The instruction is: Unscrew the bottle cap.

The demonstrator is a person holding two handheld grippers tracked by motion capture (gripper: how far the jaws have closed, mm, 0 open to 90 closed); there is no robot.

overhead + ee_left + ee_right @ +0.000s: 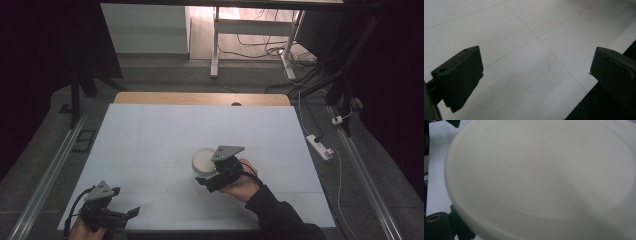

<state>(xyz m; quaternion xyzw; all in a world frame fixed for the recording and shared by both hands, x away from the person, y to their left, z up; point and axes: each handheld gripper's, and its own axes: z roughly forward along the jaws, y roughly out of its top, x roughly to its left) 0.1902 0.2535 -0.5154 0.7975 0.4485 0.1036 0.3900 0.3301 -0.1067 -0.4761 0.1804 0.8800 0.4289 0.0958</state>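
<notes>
The round white plastic bowl [204,161] sits near the middle of the white desk [150,145], with the right gripper [216,176] pressed up against its near side; in the right gripper view the bowl's pale inside [544,177] is so close that it is blurred. Whether this gripper is pinching the rim or only touching it I cannot tell, since one black jaw shows below the rim at the bottom left corner and the other is cut off. To do the step well, the rim should probably sit deep between the jaws before any lift, and the bowl be kept level so it does not slip or tip. The left gripper [127,214] rests well apart at the desk's near left corner, its jaws spread wide over bare surface [534,62]. A faint embossed mark inside the bowl is too soft to read.
</notes>
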